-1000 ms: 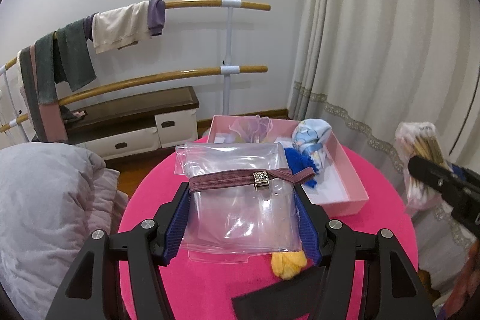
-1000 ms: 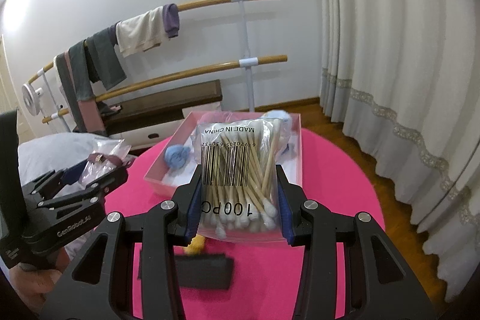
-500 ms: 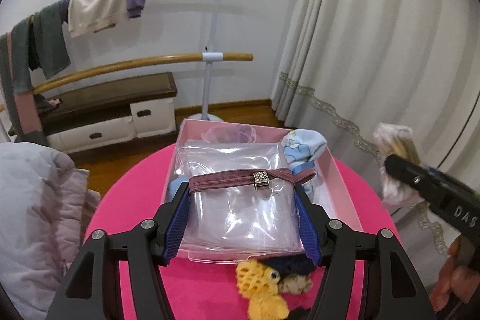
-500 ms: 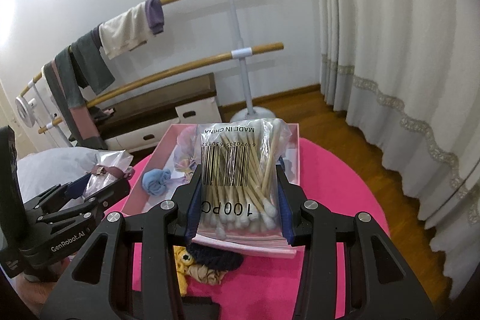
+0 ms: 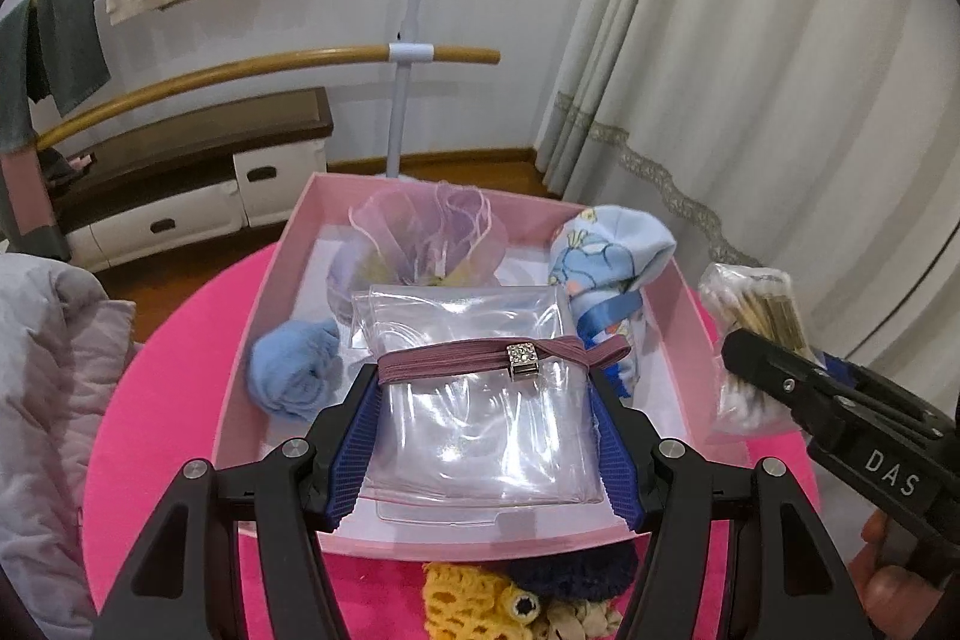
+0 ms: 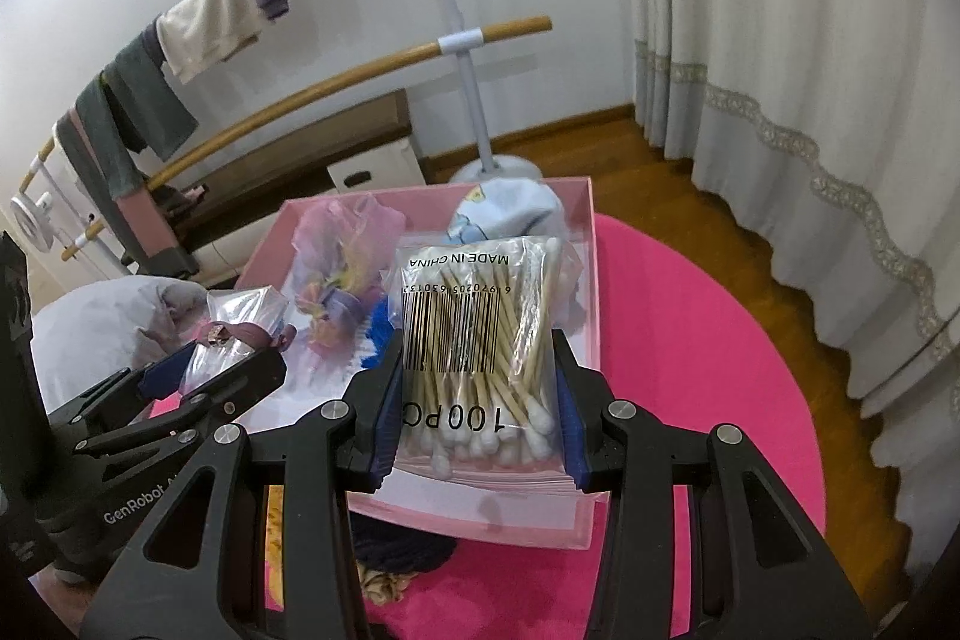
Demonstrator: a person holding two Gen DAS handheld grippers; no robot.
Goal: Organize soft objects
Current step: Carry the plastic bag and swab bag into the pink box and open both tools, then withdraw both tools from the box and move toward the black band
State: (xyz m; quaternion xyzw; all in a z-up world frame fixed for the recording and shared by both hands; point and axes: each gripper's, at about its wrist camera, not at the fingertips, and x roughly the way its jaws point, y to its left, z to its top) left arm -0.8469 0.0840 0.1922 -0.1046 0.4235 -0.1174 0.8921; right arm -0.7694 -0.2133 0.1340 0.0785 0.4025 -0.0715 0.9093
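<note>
Right wrist only: barcode (image 6: 450,331).

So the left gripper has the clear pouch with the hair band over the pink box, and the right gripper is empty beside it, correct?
Not quite. The right gripper is not empty: it is shut on a bag of cotton swabs, as the right wrist view shows. The rest holds: the left gripper has the clear pouch with the hair band over the pink box.

Free white floor in pink box (image 5: 282,268) front-right; organza pouch (image 5: 420,232), blue sock (image 5: 291,370) blocking rear/left.
</note>
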